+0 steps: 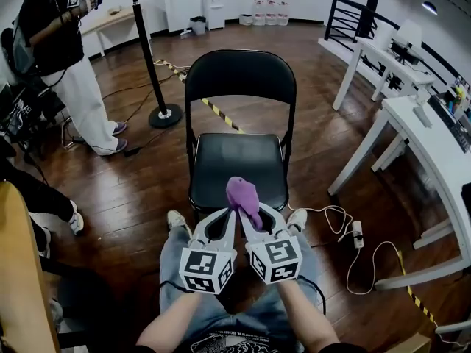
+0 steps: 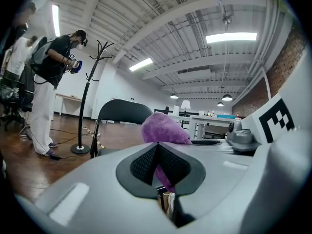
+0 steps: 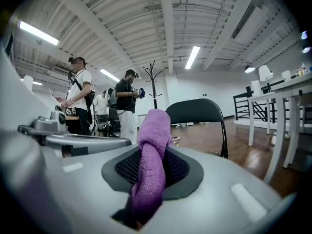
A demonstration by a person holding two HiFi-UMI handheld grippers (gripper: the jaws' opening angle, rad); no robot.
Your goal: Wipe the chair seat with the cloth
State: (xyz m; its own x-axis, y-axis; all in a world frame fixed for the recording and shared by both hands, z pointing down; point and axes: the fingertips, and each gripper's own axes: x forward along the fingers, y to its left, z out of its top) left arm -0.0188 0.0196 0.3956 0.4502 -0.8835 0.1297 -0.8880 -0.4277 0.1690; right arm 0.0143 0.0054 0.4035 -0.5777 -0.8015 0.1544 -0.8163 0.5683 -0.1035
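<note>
right gripper (image 3: pixel 152 152): clamped on cloth (image 1: pixel 243 193), wad sticking out past the tips.
left gripper (image 2: pixel 157 147): looks pinched on the cloth's edge too.
chair seat (image 1: pixel 235 164): I'd press the wad flat and overlap strokes.

A black folding chair (image 1: pixel 239 76) stands on the wooden floor (image 1: pixel 309 138). At the front edge of its seat (image 1: pixel 235 164), near the middle, a purple cloth (image 1: pixel 243 194) stands up in a bunch. The left tool (image 1: pixel 232 213) and the right tool (image 1: pixel 250 216) meet there side by side, with their tips against the cloth. Behind the chair to the left there is a black coat stand (image 1: pixel 149 57), and further left a person (image 1: pixel 66 65) in white trousers. White surfaces (image 1: pixel 434 149) are at the right. A white cable with a power strip (image 1: pixel 358 234) lies on the floor beside them.
</note>
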